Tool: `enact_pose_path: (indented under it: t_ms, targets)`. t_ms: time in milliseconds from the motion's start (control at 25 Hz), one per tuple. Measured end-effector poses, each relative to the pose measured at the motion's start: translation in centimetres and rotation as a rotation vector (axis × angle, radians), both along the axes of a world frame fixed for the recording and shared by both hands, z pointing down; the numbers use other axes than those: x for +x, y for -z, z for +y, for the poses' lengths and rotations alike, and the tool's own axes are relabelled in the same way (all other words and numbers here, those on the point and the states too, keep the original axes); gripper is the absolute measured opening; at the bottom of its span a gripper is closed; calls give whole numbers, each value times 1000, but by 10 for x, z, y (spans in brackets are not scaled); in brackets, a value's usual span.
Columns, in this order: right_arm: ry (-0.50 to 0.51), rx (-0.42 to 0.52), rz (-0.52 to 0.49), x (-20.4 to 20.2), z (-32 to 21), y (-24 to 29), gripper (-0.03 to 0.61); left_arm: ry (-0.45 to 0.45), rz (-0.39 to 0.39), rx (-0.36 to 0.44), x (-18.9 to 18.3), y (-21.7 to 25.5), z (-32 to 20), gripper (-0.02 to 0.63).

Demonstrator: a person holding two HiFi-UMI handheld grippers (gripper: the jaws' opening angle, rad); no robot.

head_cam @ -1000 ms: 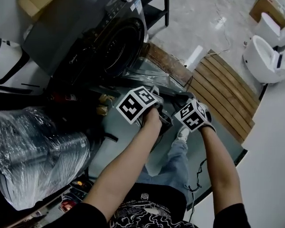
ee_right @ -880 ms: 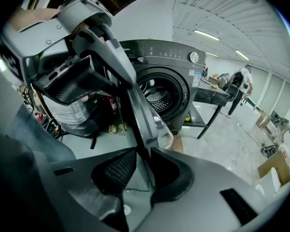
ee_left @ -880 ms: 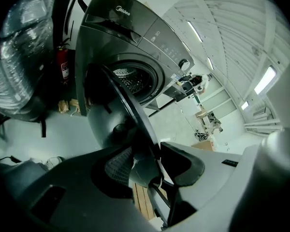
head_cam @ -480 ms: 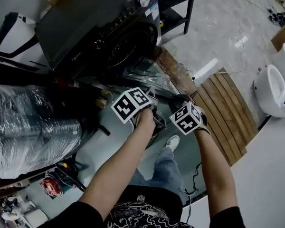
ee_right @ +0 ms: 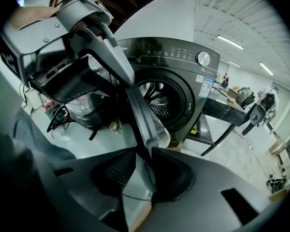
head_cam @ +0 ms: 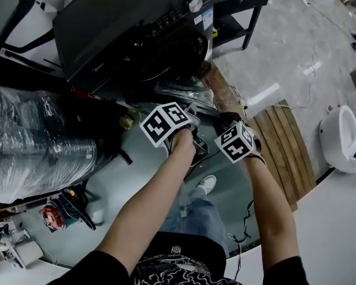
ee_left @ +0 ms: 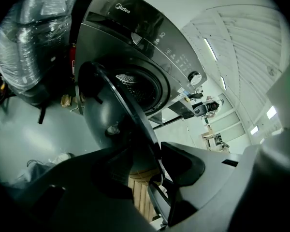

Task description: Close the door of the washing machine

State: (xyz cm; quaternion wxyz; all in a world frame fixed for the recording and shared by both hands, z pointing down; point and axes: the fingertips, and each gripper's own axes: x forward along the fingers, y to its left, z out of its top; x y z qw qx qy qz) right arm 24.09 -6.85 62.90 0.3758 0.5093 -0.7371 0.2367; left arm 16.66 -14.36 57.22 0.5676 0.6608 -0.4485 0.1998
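Door [ee_left: 111, 108] swung inward, rim between left fingers [ee_left: 183, 164]

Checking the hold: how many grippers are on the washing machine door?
2. The left gripper clamps the door at its edge; the right gripper, just beside it on the same edge, has the rim between jaws that are opening. None hidden.

The person wears a black short-sleeved T-shirt [head_cam: 184, 263] with a white print, at six o'clock in the head view. Above it are blue jeans [head_cam: 196, 215] and a white shoe [head_cam: 206, 184].

The left gripper [ee_left: 152, 166] and right gripper [ee_right: 141, 170] are matte dark grey, and the right one's pads are mesh-textured. Each carries a white cube with black square markers: the left cube [head_cam: 163, 123] and the right cube [head_cam: 236, 142].

The right gripper's jaws are opening, with the door [ee_right: 135, 105] rim between them.
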Motion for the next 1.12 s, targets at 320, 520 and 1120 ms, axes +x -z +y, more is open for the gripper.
enact_pose_path:
  t_ms: [320, 520, 1120]
  targets:
    - [73, -8, 31, 33, -41, 0, 114, 108, 14, -6, 23, 0, -30, 201]
    - [121, -18, 46, 50, -67, -1, 120, 160, 31, -28, 35, -1, -48, 202]
    - [230, -22, 79, 82, -141, 1, 137, 307, 67, -118, 57, 0, -101, 204]
